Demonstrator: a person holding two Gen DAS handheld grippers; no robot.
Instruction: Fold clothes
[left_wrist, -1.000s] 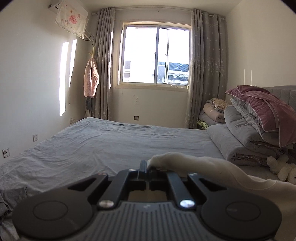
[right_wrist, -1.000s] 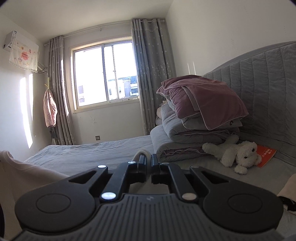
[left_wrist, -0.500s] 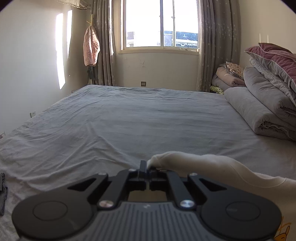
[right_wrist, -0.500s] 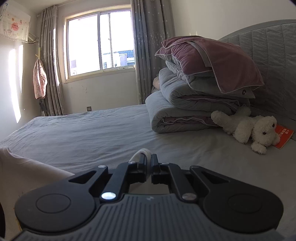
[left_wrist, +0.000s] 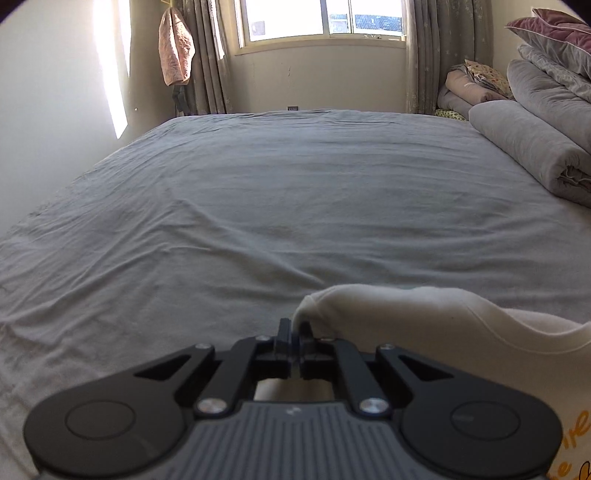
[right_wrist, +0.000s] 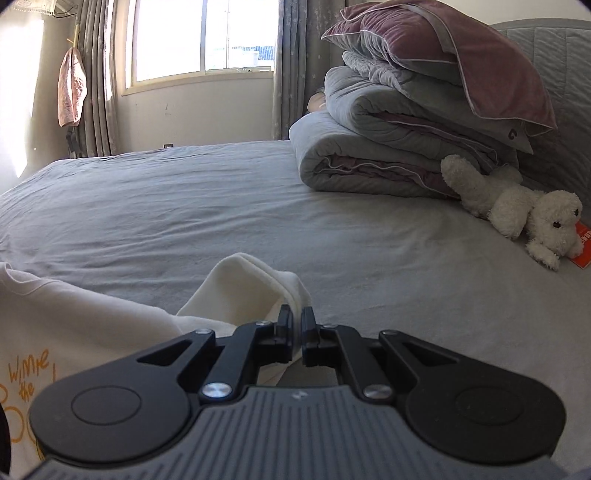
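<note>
Bed (left_wrist: 258, 192); cream shirt (right_wrist: 92, 317) cut off, print partial.

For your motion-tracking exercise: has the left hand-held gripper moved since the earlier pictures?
Yes. The left hand-held gripper has come down and tipped toward the bed: the window has slid up to the frame's top.

Bed (left_wrist: 295, 192) with wrinkled grey sheet; on it folded quilts (right_wrist: 369, 162), white plush dog (right_wrist: 517, 214), cream garment (right_wrist: 236, 291)
</note>
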